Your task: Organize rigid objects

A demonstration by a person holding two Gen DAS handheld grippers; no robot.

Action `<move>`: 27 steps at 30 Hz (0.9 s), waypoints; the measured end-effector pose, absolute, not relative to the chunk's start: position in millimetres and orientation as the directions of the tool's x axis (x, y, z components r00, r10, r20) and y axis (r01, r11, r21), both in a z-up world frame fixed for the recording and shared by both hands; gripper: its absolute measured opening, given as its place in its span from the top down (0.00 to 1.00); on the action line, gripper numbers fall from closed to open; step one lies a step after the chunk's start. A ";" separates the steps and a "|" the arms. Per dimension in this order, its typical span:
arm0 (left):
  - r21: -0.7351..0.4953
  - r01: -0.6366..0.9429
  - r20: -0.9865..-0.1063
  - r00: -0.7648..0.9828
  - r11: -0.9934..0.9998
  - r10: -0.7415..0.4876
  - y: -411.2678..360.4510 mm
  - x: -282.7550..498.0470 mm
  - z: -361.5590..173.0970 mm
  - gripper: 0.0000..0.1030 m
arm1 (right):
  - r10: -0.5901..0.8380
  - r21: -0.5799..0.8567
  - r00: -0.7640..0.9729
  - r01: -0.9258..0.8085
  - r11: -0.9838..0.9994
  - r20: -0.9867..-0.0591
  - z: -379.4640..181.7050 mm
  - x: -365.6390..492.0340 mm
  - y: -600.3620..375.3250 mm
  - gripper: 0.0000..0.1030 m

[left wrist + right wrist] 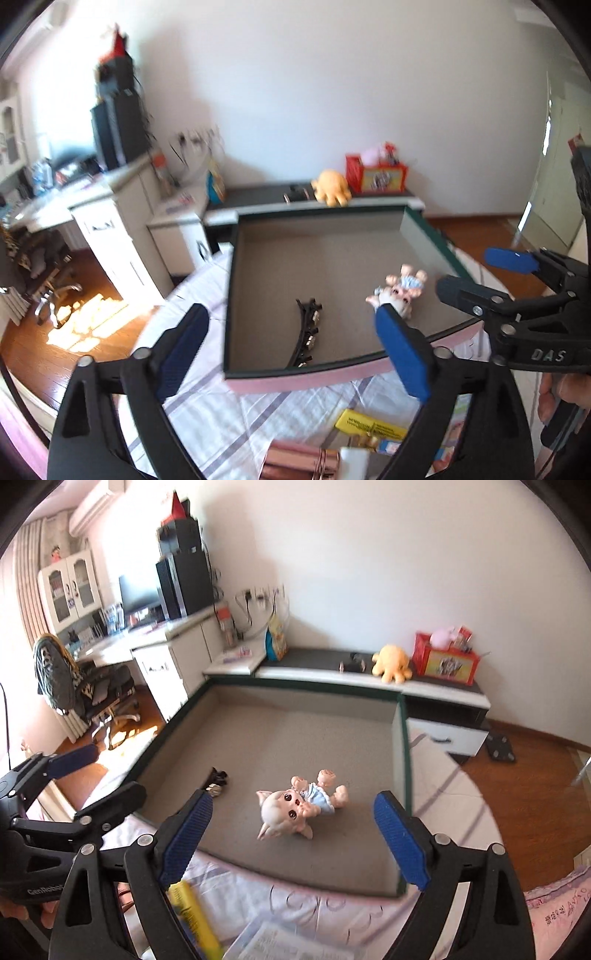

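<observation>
A shallow green-edged box with a grey floor lies on the striped bed sheet. Inside it lie a small doll in a blue dress and a black hair clip. My left gripper is open and empty, above the box's near edge. My right gripper is open and empty, just in front of the doll; it also shows in the left wrist view. The left gripper shows at the left of the right wrist view.
On the sheet near me lie a yellow packet, rose-gold tubes and a printed card. Beyond the box stand a low cabinet with a yellow plush and red box, and a white desk.
</observation>
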State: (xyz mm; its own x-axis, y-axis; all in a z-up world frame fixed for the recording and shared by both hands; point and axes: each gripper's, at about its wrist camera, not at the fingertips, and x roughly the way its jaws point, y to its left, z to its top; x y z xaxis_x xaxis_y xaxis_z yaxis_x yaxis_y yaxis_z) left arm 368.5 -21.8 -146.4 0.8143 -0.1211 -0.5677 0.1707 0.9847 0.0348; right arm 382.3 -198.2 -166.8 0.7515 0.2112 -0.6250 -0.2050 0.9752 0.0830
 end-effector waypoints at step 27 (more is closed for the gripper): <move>0.038 0.033 -0.126 0.992 0.999 -0.028 -8.6 71.5 -71.5 0.00 | 0.036 -0.023 0.968 -0.043 0.999 -0.248 -80.6 75.9 -189.0 0.00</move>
